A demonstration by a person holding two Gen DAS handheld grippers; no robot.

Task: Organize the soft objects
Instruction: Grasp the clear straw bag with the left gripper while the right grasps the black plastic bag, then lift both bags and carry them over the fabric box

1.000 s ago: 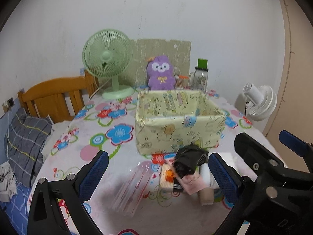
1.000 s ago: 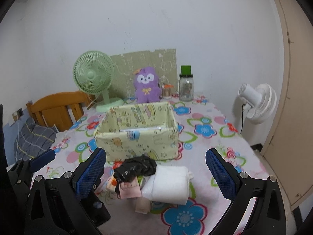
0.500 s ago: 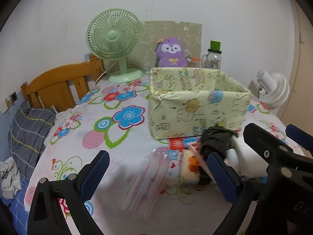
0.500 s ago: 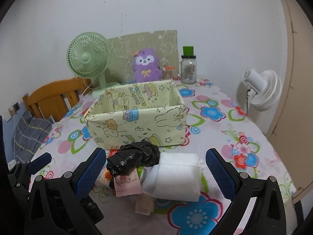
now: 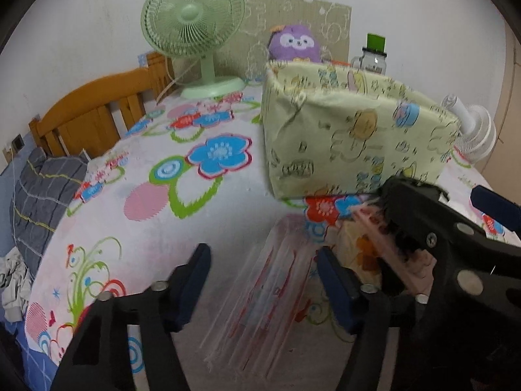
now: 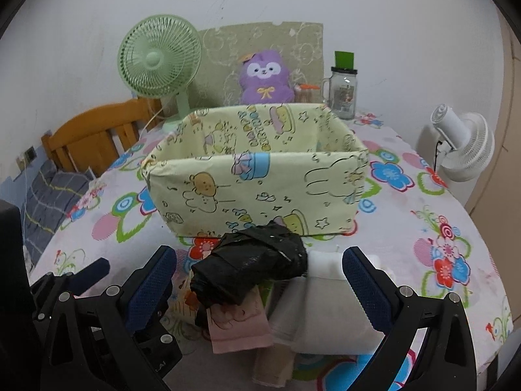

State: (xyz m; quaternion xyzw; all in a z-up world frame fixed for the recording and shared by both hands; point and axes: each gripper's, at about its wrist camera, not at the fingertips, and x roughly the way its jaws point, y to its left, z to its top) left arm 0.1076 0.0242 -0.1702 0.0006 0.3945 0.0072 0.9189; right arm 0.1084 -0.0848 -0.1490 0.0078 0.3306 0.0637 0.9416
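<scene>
lying in a small heap at the near edge of the bench (image 6: 407, 228), the soft things sat just in front of the yellow cartoon-print box (image 6: 260, 182): a crumpled black bag (image 6: 250, 267) on top, a pink cloth (image 6: 239, 325) under it, a folded white towel (image 6: 325, 312) touching them on the right. a clear striped plastic bag (image 5: 260, 296) lay flat beside the heap, to its left. the right tool (image 6: 259, 283) hung spread wide, its blue pads on either side of the heap, touching nothing. the left tool (image 5: 263, 280) was spread too, over the clear bag, gripping nothing. behind the box stood a green fan (image 6: 159, 62), a purple plush (image 6: 265, 76) and a glass jar (image 6: 343, 89). a white fan (image 6: 462, 143) stood off the bench's right side, a wooden chair (image 6: 91, 137) at its left.
</scene>
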